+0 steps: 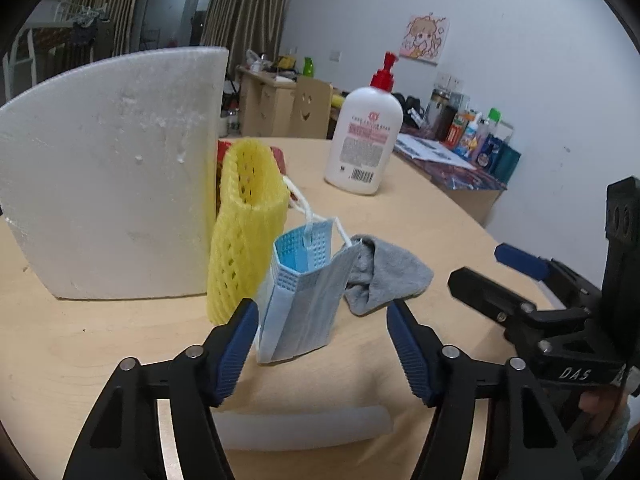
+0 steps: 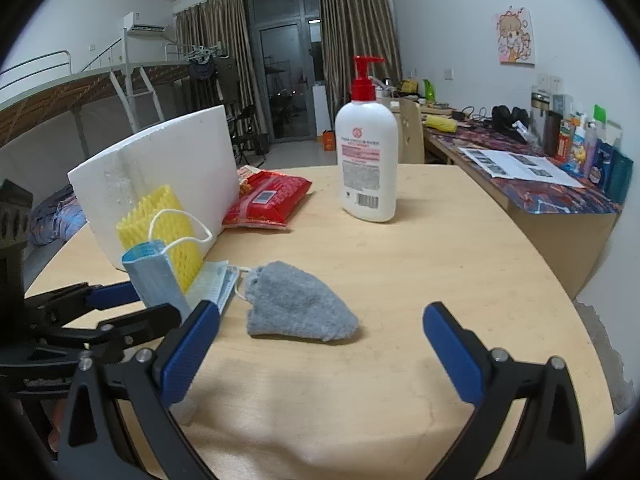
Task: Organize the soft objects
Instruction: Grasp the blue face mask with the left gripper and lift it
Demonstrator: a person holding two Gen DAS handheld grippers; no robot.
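Note:
A white foam block [image 1: 108,176] stands on the round wooden table [image 1: 60,340]. A yellow foam net sleeve [image 1: 244,228] leans on it, and a folded blue face mask [image 1: 300,292] leans on the sleeve. A grey cloth [image 1: 384,272] lies just right of the mask. My left gripper [image 1: 320,316] is open, its fingers either side of the mask's lower part, not touching. My right gripper [image 2: 320,320] is open and empty, just in front of the grey cloth [image 2: 296,308]. The mask [image 2: 156,276], sleeve [image 2: 168,228] and block [image 2: 168,164] show at left in the right wrist view.
A white pump bottle [image 2: 366,160] stands mid-table, a red packet [image 2: 268,200] beside the block. A second flat mask [image 2: 216,284] lies under the cloth's left end. A white foam tube [image 1: 300,428] lies under my left gripper. A cluttered desk [image 2: 540,184] stands right.

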